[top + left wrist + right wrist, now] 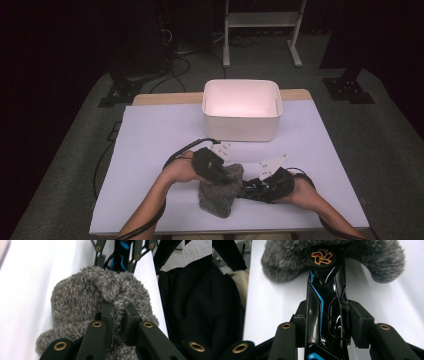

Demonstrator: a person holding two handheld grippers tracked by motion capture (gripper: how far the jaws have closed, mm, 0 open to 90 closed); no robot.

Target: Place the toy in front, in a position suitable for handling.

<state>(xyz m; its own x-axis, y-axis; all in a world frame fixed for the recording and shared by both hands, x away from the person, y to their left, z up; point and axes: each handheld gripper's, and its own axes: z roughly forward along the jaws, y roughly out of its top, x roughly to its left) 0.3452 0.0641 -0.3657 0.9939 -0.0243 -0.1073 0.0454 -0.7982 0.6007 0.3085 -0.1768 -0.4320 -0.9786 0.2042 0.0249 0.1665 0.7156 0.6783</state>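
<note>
The desk (150, 150), covered in a white sheet, takes up most of the high view, and a white bin (242, 111) stands empty at its far middle. Near the front edge lies a grey fuzzy pouch (220, 192), flat on the sheet between the person's two hands.

The left hand-held gripper (226, 172) comes in over the pouch from the left. In the left gripper view its jaws are pressed together on a fold of the pouch's fuzzy fabric (100, 297), at what looks like the rim of the opening.

The right hand-held gripper (250, 186) lies low on the desk to the right of the pouch and points at it. In the right gripper view its jaws are clamped on the sides of a glossy black gadget with blue lines (325, 315), whose far end, carrying a small gold emblem (322, 257), touches or just enters the pouch's edge.

The step in hand looks like sliding the gadget into the pouch while the left side holds the mouth. The next move calls for lifting the pinched rim enough to open a gap, then pushing the gadget straight in, keeping it level so its tip does not snag on the fabric.
</note>
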